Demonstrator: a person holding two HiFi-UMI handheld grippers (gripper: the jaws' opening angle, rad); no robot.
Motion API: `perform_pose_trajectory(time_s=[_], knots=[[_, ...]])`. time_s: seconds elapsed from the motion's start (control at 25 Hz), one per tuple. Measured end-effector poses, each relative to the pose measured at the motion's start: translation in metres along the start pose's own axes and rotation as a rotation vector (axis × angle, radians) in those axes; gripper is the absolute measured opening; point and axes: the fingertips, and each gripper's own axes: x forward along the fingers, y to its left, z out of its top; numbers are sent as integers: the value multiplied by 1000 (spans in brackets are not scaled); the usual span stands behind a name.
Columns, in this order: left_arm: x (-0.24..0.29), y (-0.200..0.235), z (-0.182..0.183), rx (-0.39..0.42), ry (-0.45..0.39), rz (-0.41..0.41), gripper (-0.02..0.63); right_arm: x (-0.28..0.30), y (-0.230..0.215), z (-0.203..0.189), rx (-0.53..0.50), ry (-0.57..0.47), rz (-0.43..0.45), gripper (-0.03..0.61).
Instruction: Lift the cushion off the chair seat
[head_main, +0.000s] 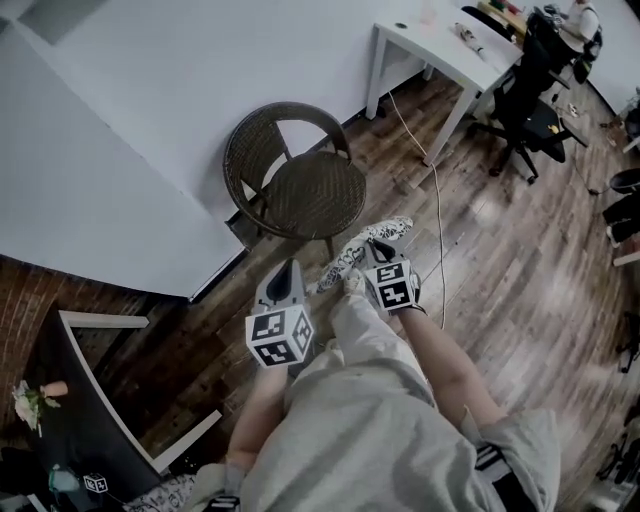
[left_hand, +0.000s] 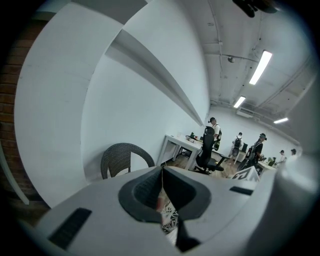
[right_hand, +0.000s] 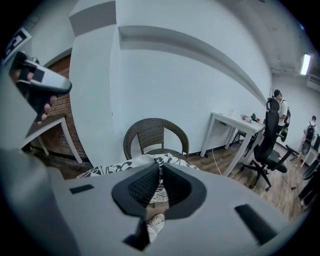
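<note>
A black-and-white floral cushion (head_main: 362, 248) is held in the air above the wooden floor (head_main: 500, 250), just in front of the person's knees and clear of the wicker chair (head_main: 300, 185). The chair's woven seat is seen bare. One edge of the cushion is pinched by the left gripper (head_main: 290, 275) and another by the right gripper (head_main: 372, 250). In each gripper view the dark ribbed fingers (right_hand: 142, 186) are pressed nearly together on a thin fold of patterned fabric. A white table (head_main: 440, 45) stands further along the wall. The lifting step is judged essentially complete. What remains is judged to call for both pinches being kept firm and the cushion being kept level.
</note>
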Motion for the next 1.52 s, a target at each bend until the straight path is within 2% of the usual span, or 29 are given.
perform_pose_trajectory(time_s=[0.4,0.84,1.52], knots=[[-45,-19,6,34,-44,-22,9,-83,12,22,46,-128,17,24],[-71,-24,1,67,-63,-29,9,-140,28,48,85,-257,28,25],[-62,-25,0,76,-49,-29,9,-146,34,67,96,-313,52,21]])
